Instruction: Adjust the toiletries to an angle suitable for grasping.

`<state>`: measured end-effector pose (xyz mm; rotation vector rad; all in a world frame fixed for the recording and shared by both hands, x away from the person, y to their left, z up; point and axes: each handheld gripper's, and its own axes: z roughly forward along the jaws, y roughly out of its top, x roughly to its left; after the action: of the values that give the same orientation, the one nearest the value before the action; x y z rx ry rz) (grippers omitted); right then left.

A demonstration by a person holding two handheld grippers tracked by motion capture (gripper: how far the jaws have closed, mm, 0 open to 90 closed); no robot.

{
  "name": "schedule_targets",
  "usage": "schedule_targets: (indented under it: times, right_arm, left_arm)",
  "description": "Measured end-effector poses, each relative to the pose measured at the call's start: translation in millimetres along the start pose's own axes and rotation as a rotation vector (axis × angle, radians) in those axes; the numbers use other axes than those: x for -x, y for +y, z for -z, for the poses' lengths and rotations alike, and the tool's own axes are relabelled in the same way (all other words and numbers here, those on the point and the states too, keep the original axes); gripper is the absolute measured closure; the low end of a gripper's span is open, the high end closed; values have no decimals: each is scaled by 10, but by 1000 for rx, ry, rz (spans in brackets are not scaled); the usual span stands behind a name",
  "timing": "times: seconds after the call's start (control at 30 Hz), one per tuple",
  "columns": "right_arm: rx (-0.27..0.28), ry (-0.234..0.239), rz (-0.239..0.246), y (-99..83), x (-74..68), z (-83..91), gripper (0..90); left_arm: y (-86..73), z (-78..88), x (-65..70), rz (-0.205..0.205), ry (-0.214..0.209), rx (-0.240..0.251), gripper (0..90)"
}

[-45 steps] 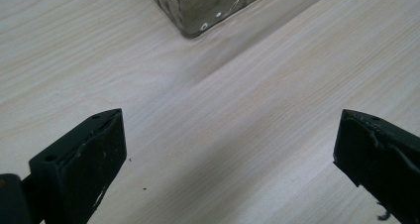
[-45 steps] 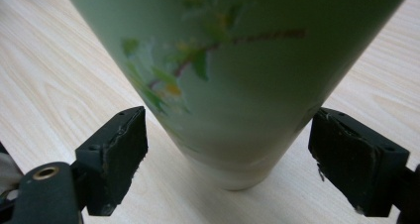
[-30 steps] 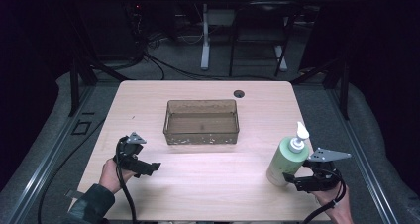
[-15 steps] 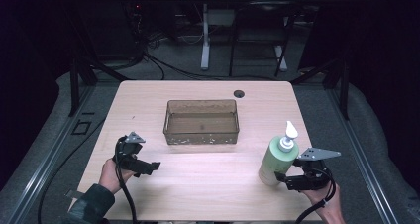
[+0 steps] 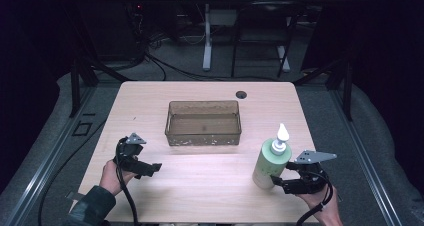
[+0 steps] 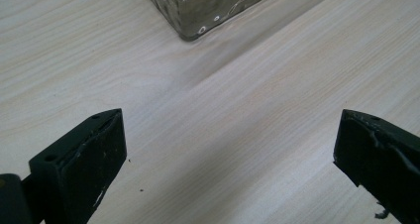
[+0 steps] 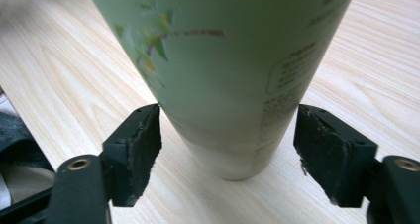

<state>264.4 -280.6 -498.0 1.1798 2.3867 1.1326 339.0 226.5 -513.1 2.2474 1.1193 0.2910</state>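
Observation:
A pale green pump bottle (image 5: 271,161) with a white nozzle stands at the table's front right. My right gripper (image 5: 278,182) comes at it from the right, low on its body. In the right gripper view the bottle (image 7: 223,60) sits between the two black pads (image 7: 141,144), which touch its sides near the base. These jaws have just been closing with the bottle between them. My left gripper (image 5: 151,169) hovers at the front left, open, with only bare wood between its jaws (image 6: 228,149). A clear brownish bin (image 5: 202,104) sits mid-table, its corner (image 6: 198,16) ahead of the left jaws.
The light wooden table (image 5: 200,191) has a round black cable hole (image 5: 241,94) near its far edge. Cables trail from both grippers toward the front edge. Dark stands and table legs lie beyond the far side.
The right gripper and the bottle have shifted left along the front of the table together. The left gripper has stayed put.

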Motion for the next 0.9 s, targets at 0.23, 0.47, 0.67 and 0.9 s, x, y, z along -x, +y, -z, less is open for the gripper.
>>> schedule_targets:
  times: [0.23,0.47,0.67,0.9]
  right_arm:
    - [1,5,25,43,-77,-49,430]
    - [-1,13,60,79,-116,-101,487]
    - [2,25,70,107,-136,-149,517]
    - [5,48,91,177,-166,-254,545]
  left_arm:
    - [13,-17,33,-17,-8,-11,0]
    - [18,-13,48,-20,-14,-9,0]
    - [25,-15,47,-18,-19,-8,0]
    - [79,-20,57,-19,-23,3,0]
